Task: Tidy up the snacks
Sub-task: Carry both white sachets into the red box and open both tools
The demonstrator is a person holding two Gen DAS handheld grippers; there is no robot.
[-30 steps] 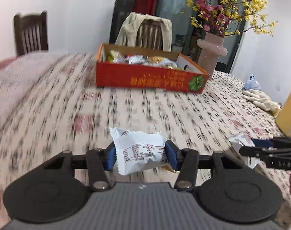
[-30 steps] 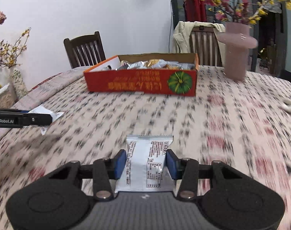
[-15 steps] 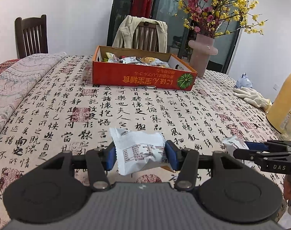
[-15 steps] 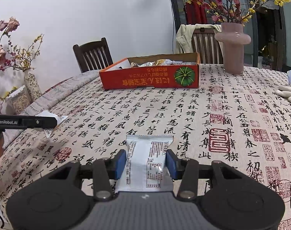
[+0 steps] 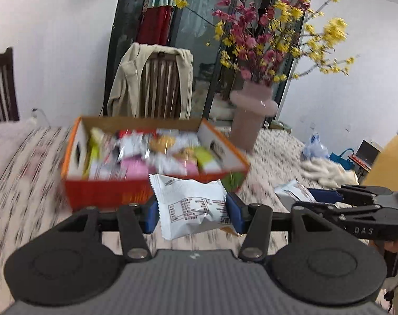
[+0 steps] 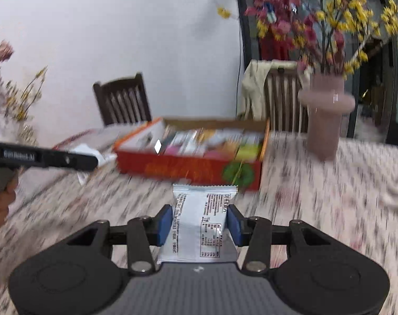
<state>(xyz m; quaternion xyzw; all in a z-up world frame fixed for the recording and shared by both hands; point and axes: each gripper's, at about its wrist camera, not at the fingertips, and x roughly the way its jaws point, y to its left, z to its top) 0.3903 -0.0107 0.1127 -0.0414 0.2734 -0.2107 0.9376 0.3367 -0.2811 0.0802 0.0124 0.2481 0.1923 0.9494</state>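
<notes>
My left gripper (image 5: 192,214) is shut on a puffy white snack packet (image 5: 191,207), held above the table just in front of the orange snack box (image 5: 107,194). The box is full of several wrapped snacks. My right gripper (image 6: 199,223) is shut on a flat white packet with printed text (image 6: 199,225), also a short way before the same orange box (image 6: 188,169). In the left wrist view the right gripper (image 5: 311,197) shows at the right edge with its white packet (image 5: 290,190). In the right wrist view the left gripper's fingers (image 6: 67,160) reach in from the left, holding their packet (image 6: 90,151).
A pink vase (image 5: 251,115) with red and yellow blossoms stands right of the box. Chairs (image 6: 122,102) stand behind the table, one draped with a beige jacket (image 5: 125,81). White gloves (image 5: 327,169) lie at the far right. The patterned tablecloth (image 6: 317,197) covers the table.
Both grippers have moved forward and up toward the orange box, each keeping its packet. The box now looks much nearer and its contents show from above.
</notes>
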